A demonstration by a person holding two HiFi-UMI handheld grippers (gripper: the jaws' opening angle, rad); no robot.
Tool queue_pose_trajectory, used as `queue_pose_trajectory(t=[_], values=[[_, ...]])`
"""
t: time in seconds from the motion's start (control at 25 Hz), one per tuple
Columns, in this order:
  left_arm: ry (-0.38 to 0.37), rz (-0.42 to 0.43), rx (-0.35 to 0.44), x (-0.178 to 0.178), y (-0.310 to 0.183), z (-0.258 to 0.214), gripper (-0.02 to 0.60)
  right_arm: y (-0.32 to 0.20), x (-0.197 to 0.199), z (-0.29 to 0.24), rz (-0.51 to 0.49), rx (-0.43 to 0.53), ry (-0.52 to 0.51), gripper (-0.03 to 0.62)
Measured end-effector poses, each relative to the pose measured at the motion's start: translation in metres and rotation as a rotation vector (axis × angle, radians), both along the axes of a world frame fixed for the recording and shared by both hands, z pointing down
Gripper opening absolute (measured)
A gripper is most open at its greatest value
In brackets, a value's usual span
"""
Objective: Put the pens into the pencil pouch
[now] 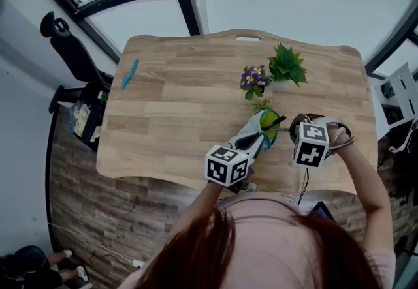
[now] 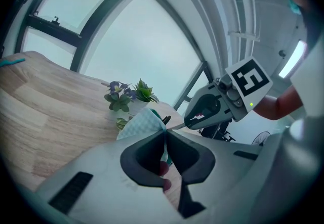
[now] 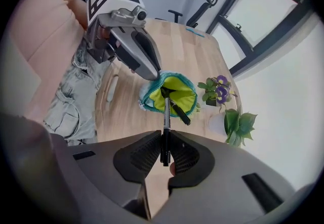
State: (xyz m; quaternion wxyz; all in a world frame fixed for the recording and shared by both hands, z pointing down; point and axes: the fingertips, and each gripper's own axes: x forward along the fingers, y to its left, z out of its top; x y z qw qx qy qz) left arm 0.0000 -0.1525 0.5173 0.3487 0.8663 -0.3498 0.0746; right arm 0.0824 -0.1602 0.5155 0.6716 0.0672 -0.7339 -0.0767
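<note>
**Pen Insertion: Alignment at the Pouch Mouth**

Work surface: a light wooden table (image 1: pixel 183 98) beside large windows, with an office chair past its far-left corner.

1. The pencil pouch (image 3: pixel 182 94) is held near your edge of the table, right of centre. Its lime-lined mouth faces the right tongs (image 3: pixel 164 153). Whether its base rests on the table cannot be told.
2. A slanted pen (image 3: pixel 181 113), black, already lies across the mouth. Its lower end protrudes over the rim.
3. The right tongs pinch the held pen (image 3: pixel 166 117) at its rear end, with the jaws pressed on the barrel from both sides.
4. The held pen's long axis runs straight along the line of the right tongs. Its leading end sits inside the mouth, close against the slanted pen. Contact between the two cannot be confirmed.
5. The left tongs (image 2: pixel 166 147) are pressed together on the pouch's rim fabric and hold the mouth open.

Critical relation: the pouch lies directly ahead of the right tongs, on the pen's own axis. Advancing along that axis looks sufficient, with no sideways correction needed.

Caution: the slanted pen may block the path. Releasing too early would likely let the held pen tip out over the rim.

Outlying items: potted purple flowers (image 1: pixel 255 79) and a green plant (image 1: pixel 287 64) stand just beyond the pouch. A teal pen-like item (image 1: pixel 129 74) lies at the far left, well apart. Your left hand is nearer to it, but it is occupied.
</note>
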Motion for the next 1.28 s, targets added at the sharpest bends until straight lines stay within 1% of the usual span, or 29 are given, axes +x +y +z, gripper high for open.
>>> queue_pose_trajectory(t=[0.12,0.24,0.4,0.6,0.72,0.92,1.04,1.16,1.28], values=[[-0.012,0.024,0.008,0.003,0.002,0.0,0.014,0.002,-0.004,0.002,-0.069,-0.005,0.043,0.051],[-0.016,0.055,0.014,0.008,0.006,-0.001,0.014,0.007,-0.008,0.003,-0.132,-0.031,0.069,0.051],[-0.007,0.103,0.017,0.016,0.012,-0.002,0.014,0.012,-0.014,0.006,-0.189,-0.063,0.087,0.051],[-0.002,0.164,0.026,0.025,0.02,-0.004,0.014,0.015,-0.023,0.013,-0.2,-0.08,0.08,0.051],[0.004,0.169,0.028,0.026,0.02,-0.005,0.014,0.015,-0.026,0.017,-0.187,-0.077,0.066,0.052],[0.014,0.175,0.016,0.027,0.02,-0.003,0.014,0.012,-0.032,0.016,-0.156,-0.058,0.004,0.054],[0.007,0.183,0.016,0.028,0.021,-0.002,0.014,0.015,-0.033,0.02,-0.191,-0.057,0.016,0.054],[0.007,0.187,0.016,0.03,0.022,-0.003,0.014,0.025,-0.031,0.026,-0.262,-0.087,0.064,0.051],[0.002,0.185,0.019,0.03,0.022,-0.002,0.014,0.029,-0.027,0.031,-0.297,-0.118,0.106,0.049]])
